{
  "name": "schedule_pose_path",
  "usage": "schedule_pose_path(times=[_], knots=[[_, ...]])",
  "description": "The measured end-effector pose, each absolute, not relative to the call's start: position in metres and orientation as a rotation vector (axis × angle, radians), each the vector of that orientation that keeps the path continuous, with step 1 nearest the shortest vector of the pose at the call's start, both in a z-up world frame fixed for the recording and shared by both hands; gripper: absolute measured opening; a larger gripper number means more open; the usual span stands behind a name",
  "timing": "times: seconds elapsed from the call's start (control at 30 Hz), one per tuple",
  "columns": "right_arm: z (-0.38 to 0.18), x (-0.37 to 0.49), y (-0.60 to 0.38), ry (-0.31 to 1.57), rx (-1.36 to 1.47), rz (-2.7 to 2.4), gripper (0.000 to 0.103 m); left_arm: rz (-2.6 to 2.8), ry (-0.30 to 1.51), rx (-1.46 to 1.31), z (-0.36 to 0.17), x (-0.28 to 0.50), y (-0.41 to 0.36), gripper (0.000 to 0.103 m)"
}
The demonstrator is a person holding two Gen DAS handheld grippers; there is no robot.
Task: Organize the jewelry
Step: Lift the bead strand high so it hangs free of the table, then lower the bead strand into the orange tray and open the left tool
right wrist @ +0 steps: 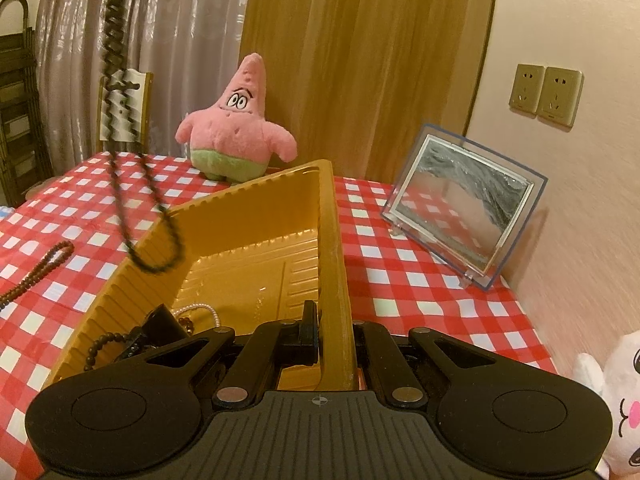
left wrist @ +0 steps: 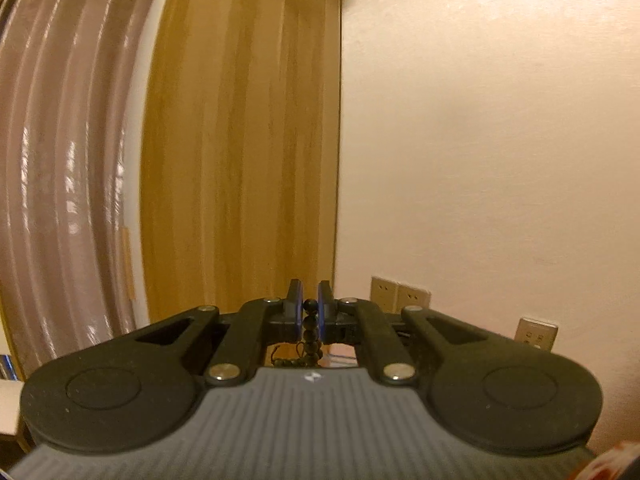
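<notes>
Checked tablecloth (right wrist: 400, 264) — right gripper (right wrist: 334, 332) clamping tray rim (right wrist: 330, 240)

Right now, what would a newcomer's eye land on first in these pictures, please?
Probably the pink starfish plush standing at the table's far edge, behind the yellow tray gripped by the right gripper. Next, the dark bead strand dangling over the tray, pinched in the left gripper.

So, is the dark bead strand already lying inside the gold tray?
No, the dark bead strand hangs in the air, its loop dangling over the gold tray's left wall rather than resting on the bottom.
</notes>
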State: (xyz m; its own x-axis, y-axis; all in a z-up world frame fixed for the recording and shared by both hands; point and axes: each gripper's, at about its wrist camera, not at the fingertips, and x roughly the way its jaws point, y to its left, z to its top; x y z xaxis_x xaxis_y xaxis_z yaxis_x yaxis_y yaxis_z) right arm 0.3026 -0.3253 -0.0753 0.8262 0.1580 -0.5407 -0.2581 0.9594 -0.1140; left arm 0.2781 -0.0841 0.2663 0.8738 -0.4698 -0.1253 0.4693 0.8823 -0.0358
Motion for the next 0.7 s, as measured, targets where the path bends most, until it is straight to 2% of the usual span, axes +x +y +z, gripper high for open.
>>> schedule_pose_path(times=[0.7], knots=[[-0.079,0.302,-0.328,0.561,-0.171,0.223,0.003,-0.494,0.643,-0.118,0.084,0.350,-0.133,0.006]])
